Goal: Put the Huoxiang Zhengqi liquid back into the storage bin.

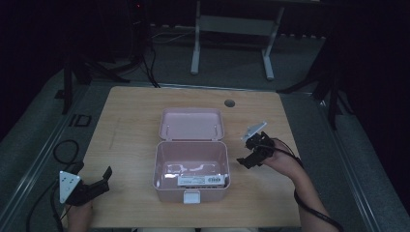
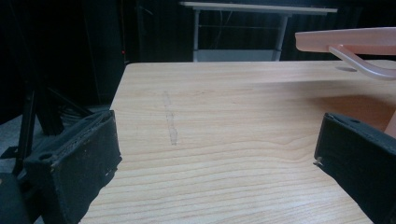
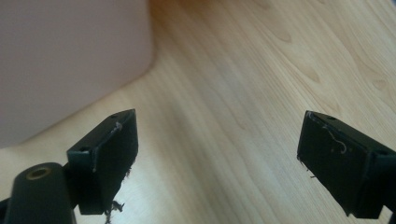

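A pink box [image 1: 164, 189] stands open in the middle of the wooden table [image 1: 130, 121]. Its lid [image 1: 191, 124] lies tipped back behind it. Inside, near the front wall, lies a flat white labelled item [image 1: 200, 180] with something clear and shiny beside it. My left gripper [image 1: 93, 173] rests at the table's near left corner, open and holding nothing [image 2: 215, 149]. The lid's edge [image 2: 345, 39] shows at the upper right of the left gripper view. My right gripper [image 1: 249, 151] hovers just right of the box, open and apart from the box wall [image 3: 70, 60], with bare wood between its jaws [image 3: 217, 154].
A round cable hole [image 1: 229, 103] sits near the table's far edge. Behind the table stands a white-legged frame [image 1: 232, 29] on the dark floor. Black cables [image 1: 65, 150] loop on the floor at the left. The box's front latch [image 1: 191, 196] faces the person.
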Demonstrator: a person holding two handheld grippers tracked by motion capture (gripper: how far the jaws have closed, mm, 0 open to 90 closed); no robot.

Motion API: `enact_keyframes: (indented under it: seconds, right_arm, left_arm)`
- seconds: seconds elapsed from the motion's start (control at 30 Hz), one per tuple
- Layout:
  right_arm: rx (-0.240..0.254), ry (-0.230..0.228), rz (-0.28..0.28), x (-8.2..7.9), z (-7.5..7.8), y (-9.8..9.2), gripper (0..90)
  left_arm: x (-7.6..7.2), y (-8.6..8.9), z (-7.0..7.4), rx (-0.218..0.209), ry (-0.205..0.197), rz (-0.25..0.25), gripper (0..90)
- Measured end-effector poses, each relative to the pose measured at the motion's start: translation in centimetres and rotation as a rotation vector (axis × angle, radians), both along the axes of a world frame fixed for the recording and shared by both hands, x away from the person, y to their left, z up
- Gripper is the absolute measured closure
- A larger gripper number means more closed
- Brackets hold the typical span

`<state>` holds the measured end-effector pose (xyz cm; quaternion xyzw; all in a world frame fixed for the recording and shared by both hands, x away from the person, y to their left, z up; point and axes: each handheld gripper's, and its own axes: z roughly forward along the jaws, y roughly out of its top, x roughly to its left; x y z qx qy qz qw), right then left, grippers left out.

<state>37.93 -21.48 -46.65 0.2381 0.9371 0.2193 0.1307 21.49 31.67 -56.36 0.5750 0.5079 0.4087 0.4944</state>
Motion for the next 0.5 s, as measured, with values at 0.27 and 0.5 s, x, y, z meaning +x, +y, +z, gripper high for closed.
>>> enact_keyframes:
  seconds: [0.27, 0.5]
  right_arm:
    - [0.089, -0.094, -0.08, -0.2, -3.3, -1.7, 12.2]
    - [0.168, -0.151, -0.139, -0.6, -5.1, -2.8, 12.2]
  left_arm:
    - [0.0, 0.0, 0.0, -0.001, 0.0, -0.002, 0.4]
    - [0.0, 0.0, 0.0, -0.002, -0.001, -0.001, 0.4]
